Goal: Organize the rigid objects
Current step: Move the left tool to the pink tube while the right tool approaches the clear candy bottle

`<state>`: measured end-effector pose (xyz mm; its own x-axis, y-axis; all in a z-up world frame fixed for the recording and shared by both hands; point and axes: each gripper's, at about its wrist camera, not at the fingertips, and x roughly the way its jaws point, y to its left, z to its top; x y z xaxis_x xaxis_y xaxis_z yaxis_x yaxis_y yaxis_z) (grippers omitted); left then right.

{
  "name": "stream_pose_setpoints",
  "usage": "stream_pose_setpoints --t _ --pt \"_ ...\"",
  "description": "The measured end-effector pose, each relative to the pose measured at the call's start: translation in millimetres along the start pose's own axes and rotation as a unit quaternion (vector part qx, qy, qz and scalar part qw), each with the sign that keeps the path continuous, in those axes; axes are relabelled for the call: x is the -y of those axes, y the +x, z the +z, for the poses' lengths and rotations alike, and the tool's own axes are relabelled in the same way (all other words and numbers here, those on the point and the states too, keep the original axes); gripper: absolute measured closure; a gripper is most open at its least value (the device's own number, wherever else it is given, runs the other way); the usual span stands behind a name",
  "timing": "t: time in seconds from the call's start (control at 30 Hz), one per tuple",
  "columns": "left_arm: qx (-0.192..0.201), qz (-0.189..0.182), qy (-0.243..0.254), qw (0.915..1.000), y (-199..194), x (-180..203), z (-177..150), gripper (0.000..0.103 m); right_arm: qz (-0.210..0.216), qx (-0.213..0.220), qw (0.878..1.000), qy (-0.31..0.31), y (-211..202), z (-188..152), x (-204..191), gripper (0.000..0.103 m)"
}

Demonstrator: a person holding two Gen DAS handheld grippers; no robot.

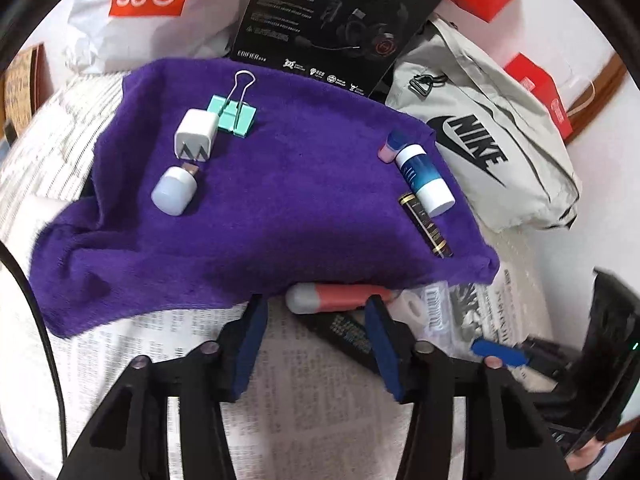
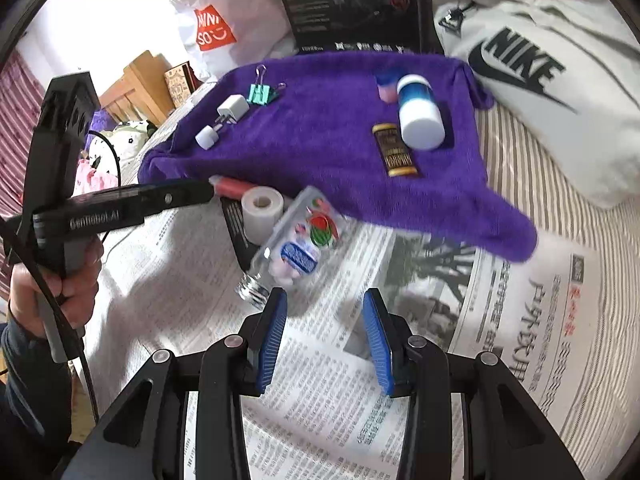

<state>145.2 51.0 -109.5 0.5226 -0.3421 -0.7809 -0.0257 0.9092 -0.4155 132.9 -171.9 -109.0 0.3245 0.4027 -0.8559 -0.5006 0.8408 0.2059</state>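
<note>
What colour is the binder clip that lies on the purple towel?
The binder clip is mint green with silver wire handles; the left wrist view shows it best.

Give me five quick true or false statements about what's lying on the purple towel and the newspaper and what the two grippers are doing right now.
1. The green binder clip lies on the purple towel. True.
2. The battery lies on the newspaper. False: it lies on the towel, beside the white-capped glue stick.
3. The right gripper holds the candy bottle. False: its jaws are apart with nothing between them; the bottle lies on the newspaper ahead.
4. The white charger plug lies next to the binder clip. True.
5. The left gripper has the tape roll in its jaws. False: nothing is between them.
</note>
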Motion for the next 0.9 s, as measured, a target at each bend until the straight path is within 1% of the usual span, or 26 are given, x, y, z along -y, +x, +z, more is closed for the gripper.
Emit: stream_pose_setpoints --t 0.07,0.13,0.23,0.4,0.53,0.63,0.83,0.9 --pt "-0.003 -0.008 -0.013 0.9999 3 0 0 0.067 0.005 -0.004 1.0 0.007 3 -2 4 0.063" --pt "-0.005 -0.011 -0.026 0.9996 6 0 0 0.069 0.008 -0.006 1.0 0.01 6 -4 7 0.063" --pt "-0.006 -0.015 -0.041 0.999 11 -1 -2 0.081 0.014 -0.008 1.0 0.015 8 -7 12 0.063" --pt "-0.006 -0.027 -0.051 0.9983 12 -2 -5 0.081 0.023 -0.008 1.0 0.015 9 -12 16 0.063" --pt "-0.009 -0.038 -0.054 0.9978 8 -3 -9 0.084 0.029 -0.004 0.999 0.018 8 -14 18 0.063" --pt "-0.01 -0.049 -0.048 0.9976 1 -5 -15 0.088 0.027 -0.005 0.999 0.02 7 -15 18 0.063" --pt "-0.008 -0.052 -0.046 0.9975 -8 -16 -24 0.089 0.02 0.001 1.0 0.018 -1 -17 14 0.063" --pt "-0.001 -0.064 -0.05 0.9967 -10 -19 -24 0.089 0.023 0.011 1.0 0.019 -6 -15 11 0.063"
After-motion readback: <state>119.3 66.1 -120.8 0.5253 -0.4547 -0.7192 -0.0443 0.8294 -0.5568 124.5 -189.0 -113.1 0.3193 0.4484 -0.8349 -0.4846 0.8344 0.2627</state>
